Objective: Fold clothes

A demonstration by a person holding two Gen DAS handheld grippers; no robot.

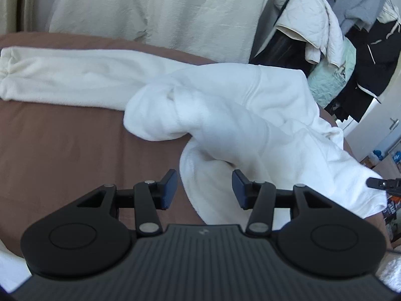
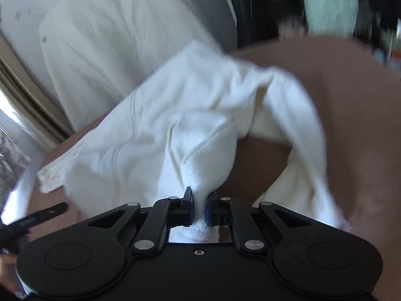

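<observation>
A white fleece garment (image 1: 225,115) lies crumpled on the brown bed cover (image 1: 62,145), with one long part (image 1: 62,75) stretched out to the left. My left gripper (image 1: 205,188) hovers open over the garment's near edge; fleece shows in the gap between its fingers, but the pads do not press on it. In the right wrist view my right gripper (image 2: 199,208) is shut on a pinched fold of the garment (image 2: 175,125), which rises from the cover toward the jaws. The right gripper's tip (image 1: 378,183) shows at the garment's right end.
A cream duvet or pillow (image 1: 163,10) stands behind the bed. A rack heaped with jackets and dark clothes (image 1: 351,37) is at the back right. The left gripper's finger (image 2: 45,213) and a hand (image 2: 7,263) show at the left in the right wrist view.
</observation>
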